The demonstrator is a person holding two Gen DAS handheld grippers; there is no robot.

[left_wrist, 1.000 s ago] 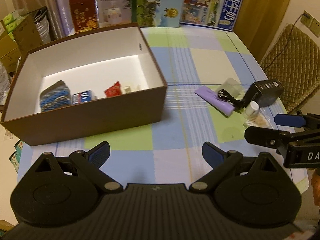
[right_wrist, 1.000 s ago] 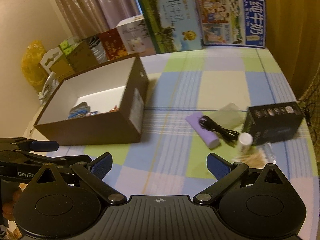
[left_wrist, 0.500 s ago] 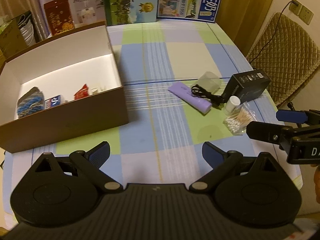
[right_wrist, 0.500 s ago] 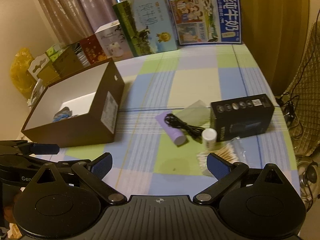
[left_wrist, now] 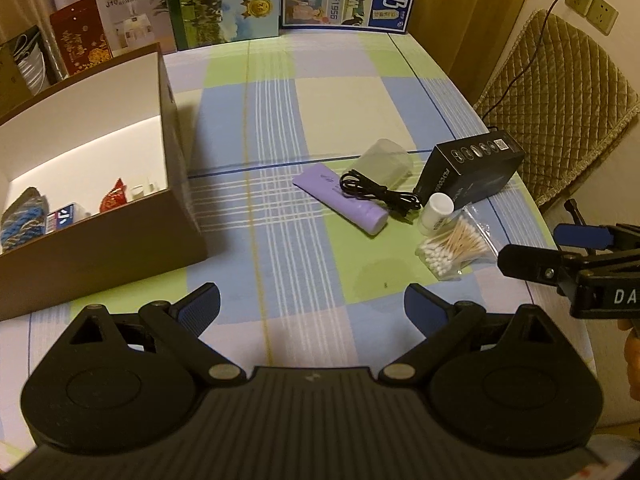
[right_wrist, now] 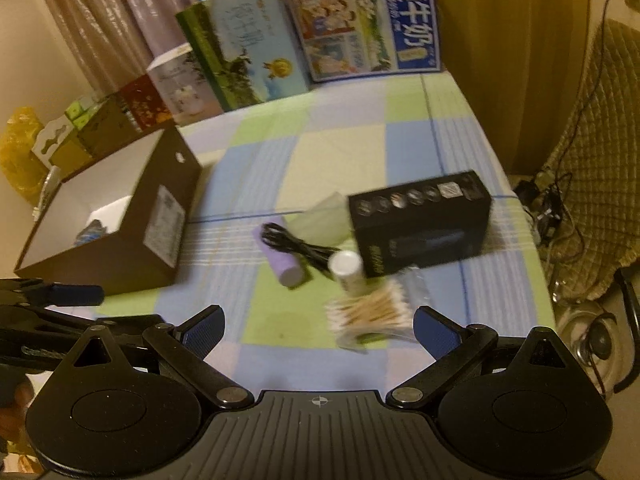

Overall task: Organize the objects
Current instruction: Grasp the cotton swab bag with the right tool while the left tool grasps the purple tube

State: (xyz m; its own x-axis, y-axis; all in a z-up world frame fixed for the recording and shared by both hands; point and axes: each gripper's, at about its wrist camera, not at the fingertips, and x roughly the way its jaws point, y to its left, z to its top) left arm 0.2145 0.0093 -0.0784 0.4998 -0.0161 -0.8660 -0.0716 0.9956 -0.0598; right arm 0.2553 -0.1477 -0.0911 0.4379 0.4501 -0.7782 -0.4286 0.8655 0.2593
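A brown cardboard box point(left_wrist: 100, 248) point(right_wrist: 120, 248) with a white inside stands on the table's left; a blue knitted item point(left_wrist: 20, 220), a small blue pack point(left_wrist: 60, 216) and a red packet point(left_wrist: 114, 200) lie in it. To the right lie a purple tube point(left_wrist: 340, 196) point(right_wrist: 280, 260), a black cable point(left_wrist: 376, 194) point(right_wrist: 300, 246), a clear cup point(left_wrist: 386, 160), a black box point(left_wrist: 470, 168) point(right_wrist: 420, 220), a small white bottle point(left_wrist: 436, 214) point(right_wrist: 348, 272) and a bag of cotton swabs point(left_wrist: 456, 246) point(right_wrist: 372, 312). My left gripper point(left_wrist: 312, 306) and right gripper point(right_wrist: 318, 326) both hang open and empty over the table's near edge.
Milk cartons point(left_wrist: 224, 0) and gift boxes point(left_wrist: 132, 20) line the table's far edge. A quilted chair point(left_wrist: 560, 100) stands at the right with a wall socket point(left_wrist: 592, 4) and cord behind it. The checked tablecloth point(left_wrist: 280, 120) lies bare between the box and the loose items.
Both views have swung right: the brown box has slid toward the left edge and the loose items have come nearer. The right gripper is close over the cotton swabs, its view blurred by motion.
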